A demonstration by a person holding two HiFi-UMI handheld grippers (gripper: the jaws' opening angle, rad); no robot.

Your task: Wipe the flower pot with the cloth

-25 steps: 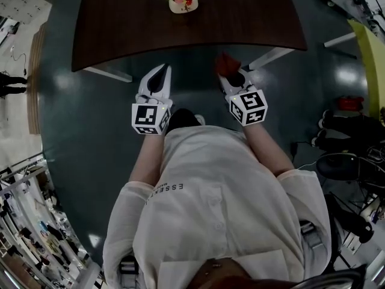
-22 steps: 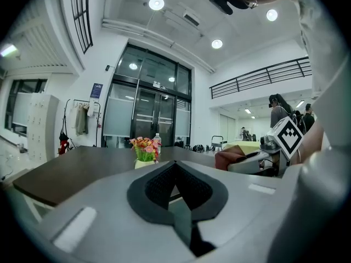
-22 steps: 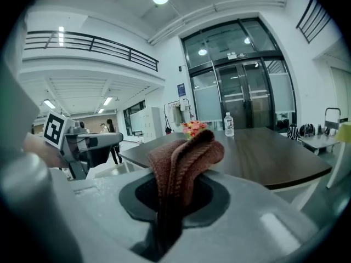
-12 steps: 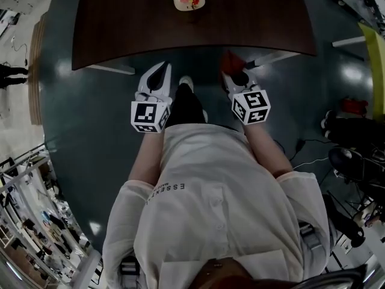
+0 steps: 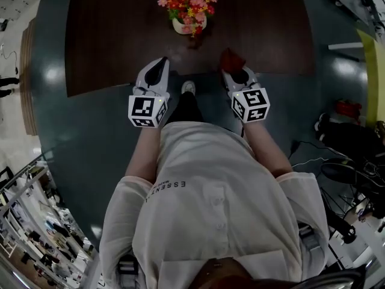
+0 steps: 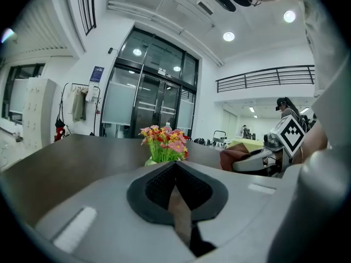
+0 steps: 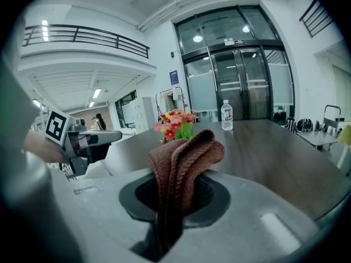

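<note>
A small white flower pot [image 5: 187, 24] filled with red, pink and yellow flowers stands on the dark wooden table [image 5: 108, 35]; the flowers [image 6: 163, 141] show ahead in the left gripper view and the flowers [image 7: 176, 121] in the right gripper view. My left gripper [image 5: 157, 68] is shut with nothing between its jaws, over the table's near edge, left of the pot. My right gripper [image 5: 230, 68] is shut on a folded reddish-brown cloth [image 7: 184, 166], whose cloth tip [image 5: 229, 60] sticks out over the table edge, right of the pot. Both grippers are short of the pot.
A clear water bottle [image 7: 227, 115] stands on the table beyond the flowers. The person's shoe [image 5: 188, 88] shows on the dark floor below the table edge. Bags and cables [image 5: 343, 143] lie at the right; glass doors [image 6: 147, 100] stand behind the table.
Both grippers have moved forward toward the table and now reach its near edge. The pot has come closer in view. The cloth stays gripped in the right gripper.
</note>
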